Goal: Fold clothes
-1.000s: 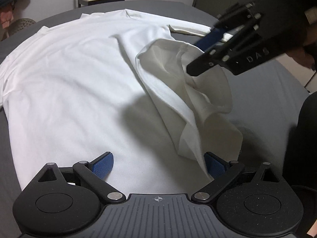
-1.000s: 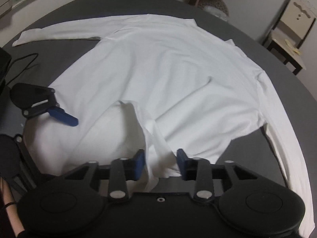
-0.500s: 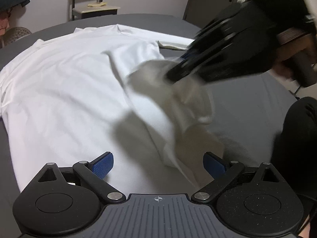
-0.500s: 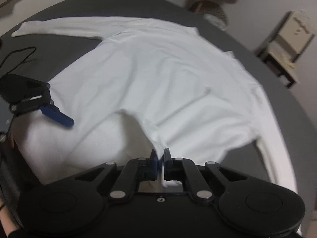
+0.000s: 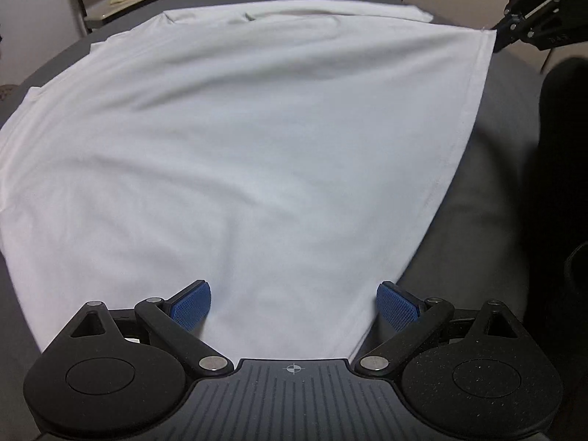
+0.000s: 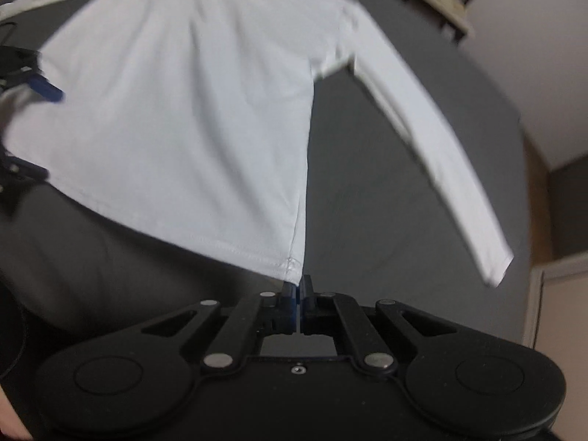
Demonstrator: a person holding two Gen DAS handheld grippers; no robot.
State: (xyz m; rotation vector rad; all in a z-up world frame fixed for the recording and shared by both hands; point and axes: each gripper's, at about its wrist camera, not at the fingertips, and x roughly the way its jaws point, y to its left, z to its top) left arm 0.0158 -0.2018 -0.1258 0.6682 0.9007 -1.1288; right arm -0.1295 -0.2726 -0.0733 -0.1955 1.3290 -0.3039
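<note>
A white long-sleeved shirt point(image 5: 239, 139) lies spread over a dark grey surface point(image 5: 488, 169). My left gripper point(image 5: 294, 303) is open, its blue pads on either side of the shirt's near hem corner, fabric lying between them. My right gripper point(image 6: 298, 290) is shut on the other hem corner of the shirt point(image 6: 183, 110) and holds it pulled taut. In the left wrist view the right gripper point(image 5: 494, 42) shows at the top right, at the stretched corner. One sleeve point(image 6: 433, 147) trails across the surface to the right.
A chair point(image 5: 114, 0) stands beyond the far edge of the surface, with a wall behind it. A dark shape point(image 5: 558, 183), perhaps the person's clothing, fills the right side. The left gripper point(image 6: 40, 84) shows at the left edge in the right wrist view.
My right gripper closed on the bunched hem corner and pulled it out and away, so the crumpled fold has flattened and the shirt is stretched. The left gripper stayed open.
</note>
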